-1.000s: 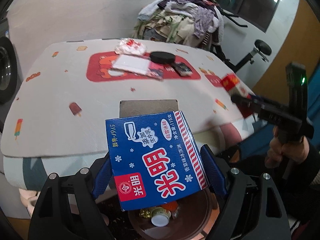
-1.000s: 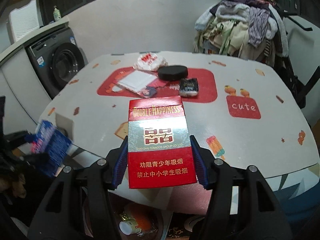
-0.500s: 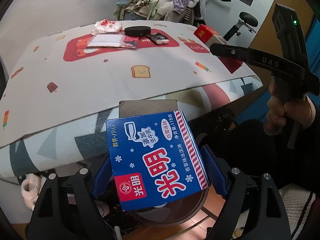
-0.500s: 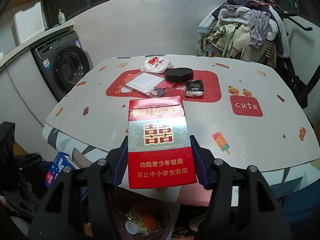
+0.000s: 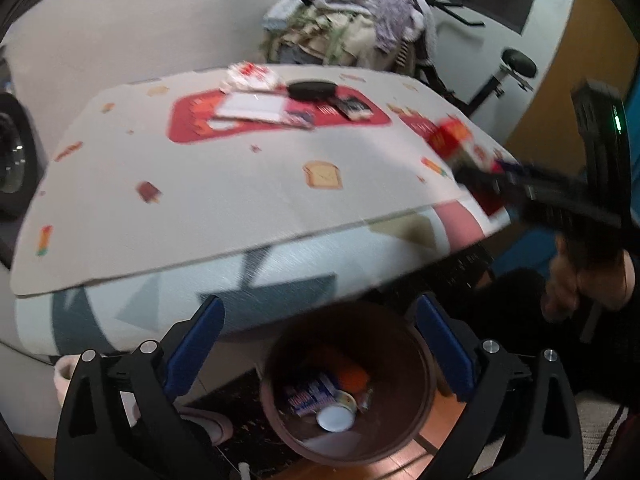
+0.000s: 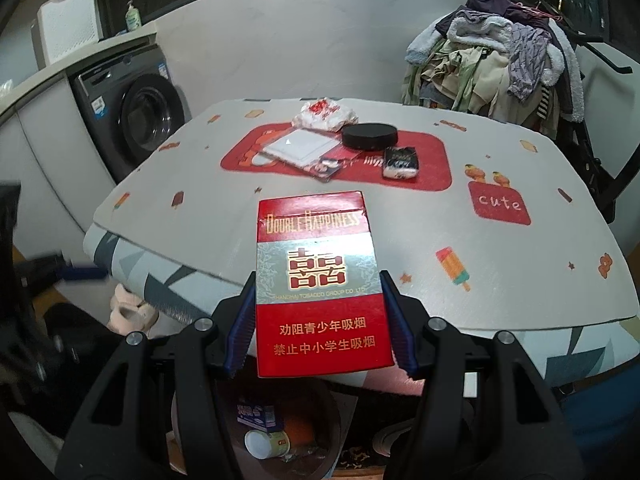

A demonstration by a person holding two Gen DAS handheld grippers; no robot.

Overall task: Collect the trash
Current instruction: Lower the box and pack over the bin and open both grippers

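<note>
The pack (image 6: 322,284) is red with a silver band and gold lettering, the bin (image 5: 348,384) brown, the box (image 5: 310,396) inside it blue and white, and the tablecloth (image 6: 500,248) white with a red mat print, popsicles and toast.

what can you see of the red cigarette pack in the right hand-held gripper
The red cigarette pack is a flat cardboard box, red at top and bottom with a silver band across the middle bearing a red double-happiness character. Gold lettering reads "Double Happiness" on the lid, with gold Chinese text on the lower red part. It looks closed and undented. It stands upright, lid end away from the camera, clamped by its narrow sides between the blue pads of the right hand-held gripper, held in the air above the table edge and the brown bin.
</note>
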